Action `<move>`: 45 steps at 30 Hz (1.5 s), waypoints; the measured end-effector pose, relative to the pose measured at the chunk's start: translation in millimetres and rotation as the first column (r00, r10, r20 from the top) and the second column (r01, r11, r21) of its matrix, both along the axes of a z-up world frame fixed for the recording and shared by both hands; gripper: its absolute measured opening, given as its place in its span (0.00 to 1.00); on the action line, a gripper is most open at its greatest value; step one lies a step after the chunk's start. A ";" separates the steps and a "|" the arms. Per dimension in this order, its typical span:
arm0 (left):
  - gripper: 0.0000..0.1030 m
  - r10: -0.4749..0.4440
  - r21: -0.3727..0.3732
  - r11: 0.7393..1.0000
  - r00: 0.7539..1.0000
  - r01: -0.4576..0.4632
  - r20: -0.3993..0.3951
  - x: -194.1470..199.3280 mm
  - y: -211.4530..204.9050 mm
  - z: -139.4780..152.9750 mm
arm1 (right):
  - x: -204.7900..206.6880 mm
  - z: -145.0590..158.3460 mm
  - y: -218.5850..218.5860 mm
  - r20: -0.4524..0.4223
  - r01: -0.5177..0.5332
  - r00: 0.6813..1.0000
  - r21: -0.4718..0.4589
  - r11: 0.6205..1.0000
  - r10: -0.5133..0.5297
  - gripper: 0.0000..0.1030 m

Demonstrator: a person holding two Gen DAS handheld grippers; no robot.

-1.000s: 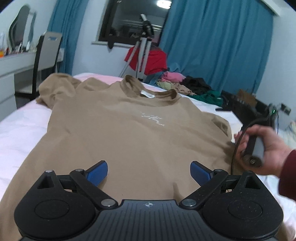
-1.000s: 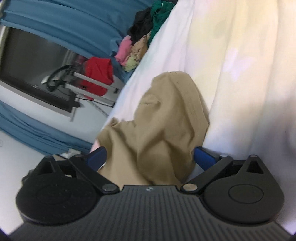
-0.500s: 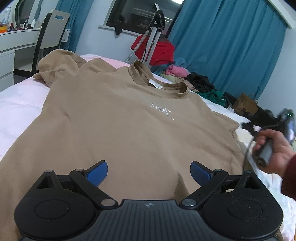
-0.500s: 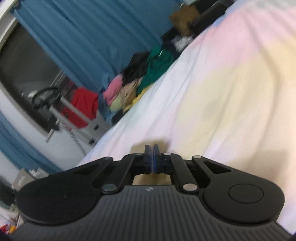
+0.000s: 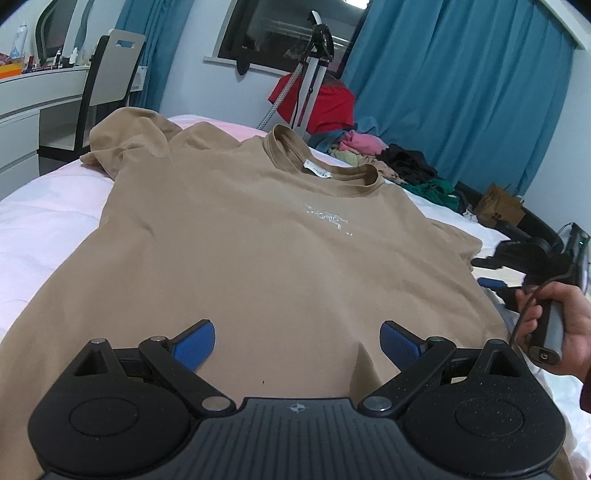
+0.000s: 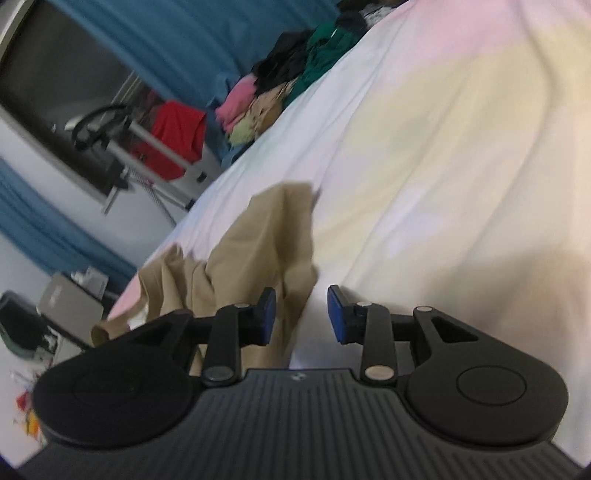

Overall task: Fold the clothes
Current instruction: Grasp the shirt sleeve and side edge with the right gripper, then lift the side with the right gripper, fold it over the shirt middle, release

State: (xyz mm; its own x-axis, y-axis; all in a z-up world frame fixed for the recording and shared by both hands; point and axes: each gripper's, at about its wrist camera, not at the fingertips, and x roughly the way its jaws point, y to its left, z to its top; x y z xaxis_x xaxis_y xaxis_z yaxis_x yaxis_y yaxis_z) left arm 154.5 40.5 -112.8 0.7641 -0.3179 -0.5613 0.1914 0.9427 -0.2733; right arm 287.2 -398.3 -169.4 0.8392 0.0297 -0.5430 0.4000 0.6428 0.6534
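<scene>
**Tan T-shirt spread flat on bed, both claws released**

Tan T-shirt (image 5: pixel 236 243) laid front-up across the bed (image 5: pixel 44 218), collar (image 5: pixel 321 162) at the far end with a white label showing inside, small pale print on the chest. Far left sleeve (image 5: pixel 125 136) bunched up in a heap; right sleeve (image 6: pixel 266 236) crumpled and rumpled on the pale sheet, as seen from the right wrist view.

Left claw (image 5: pixel 297 345) low over the hem area, blue pads (image 5: pixel 195 341) spread wide, nothing between them, shirt fabric beneath. Right claw (image 6: pixel 301 319) tilted, partly parted, gripping nothing; left pad just in front of the sleeve's edge, right pad over bare sheet. Contact with the cloth impossible to tell through the blur. Right hand (image 5: pixel 557 325) wrapped around the right claw's handle at the shirt's right edge, seen from the left wrist view.

Beyond the collar: pile of clothes (image 5: pixel 391 158) in pink, black, green and yellow, a red garment (image 5: pixel 325 103) hung behind a metal stand (image 5: pixel 314 70). Blue curtains (image 5: pixel 458 92) either side of a dark window (image 5: pixel 284 33). Chair (image 5: pixel 110 77) and white tabletop (image 5: pixel 40 81) off to the left.
</scene>
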 end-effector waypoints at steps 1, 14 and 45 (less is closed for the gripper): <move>0.94 0.000 -0.003 1.000 1.000 0.000 -0.004 1.0 0.2 -1.0 | 4.5 0.4 2.1 -0.004 0.001 1.000 -0.017 1.000 -0.001 0.35; 0.94 -0.023 -0.001 1.000 1.000 0.023 0.007 6.7 -2.9 -10.4 | 0.1 10.0 4.8 0.084 0.095 0.993 -0.100 0.990 -0.087 0.07; 0.94 0.018 0.027 0.999 1.000 -0.019 0.022 5.5 3.0 -7.5 | -7.0 -8.2 -12.0 0.240 -0.031 0.971 0.033 0.999 0.022 0.86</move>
State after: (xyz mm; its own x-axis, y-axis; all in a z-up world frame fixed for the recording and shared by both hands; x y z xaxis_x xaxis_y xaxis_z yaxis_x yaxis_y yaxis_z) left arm 160.0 43.4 -120.2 0.7821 -0.2880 -0.5526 0.1793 0.9533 -0.2430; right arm 280.2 -410.3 -177.6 0.9433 0.0692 -0.3246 0.2125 0.6253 0.7509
